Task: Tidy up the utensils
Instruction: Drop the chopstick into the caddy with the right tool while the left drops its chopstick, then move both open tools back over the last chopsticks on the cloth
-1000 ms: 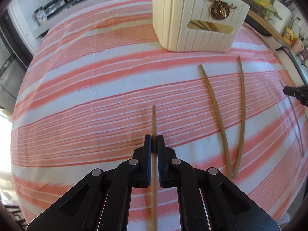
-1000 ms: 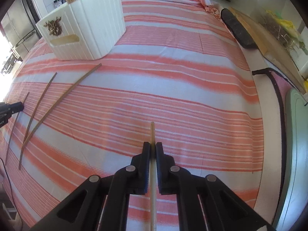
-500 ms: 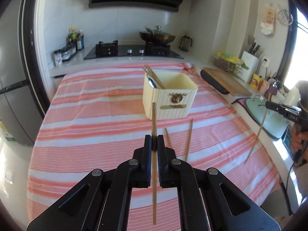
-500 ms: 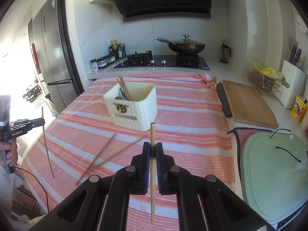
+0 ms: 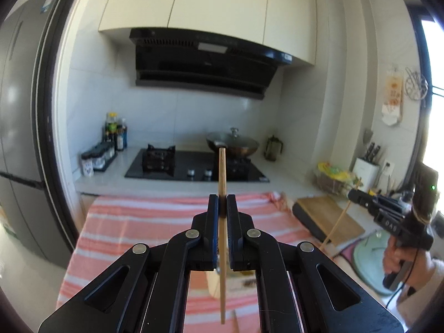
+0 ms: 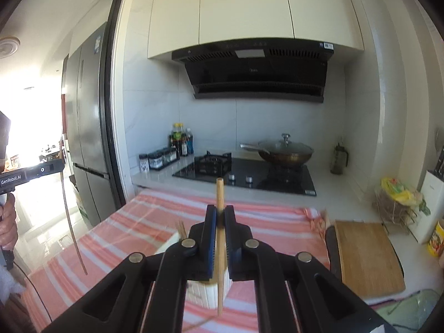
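Both grippers have tilted up and risen since a second ago, when they pointed down at the striped cloth; now they look across at the stove wall, each with a chopstick lifted clear of the table.

From the left wrist view, the left gripper (image 5: 222, 204) is clamped narrow on a left chopstick (image 5: 222, 222), which stands nearly upright between the jaws, its top end against the wok (image 5: 232, 145) in the background and its lower end hanging free above the striped tablecloth (image 5: 133, 222). The cream utensil holder (image 5: 215, 285) is mostly hidden behind the fingers, just below the gripper. Off to the right of the holder, the right gripper (image 5: 353, 195) shows with its thin stick slanting down.

From the right wrist view, the right gripper (image 6: 220, 213) is pinched tight on a right chopstick (image 6: 220, 238), also close to vertical. The utensil holder (image 6: 211, 291) sits directly beneath it, sticks already poking up from its far rim. The left gripper (image 6: 59, 166) appears far left of the holder with its stick dangling.

My judgement: the step is carrying both sticks to the holder. To do it well, keep each stick vertical, bring its lower tip over the holder's open top, lower until the tip is inside, and only then release, one hand at a time so they do not collide.
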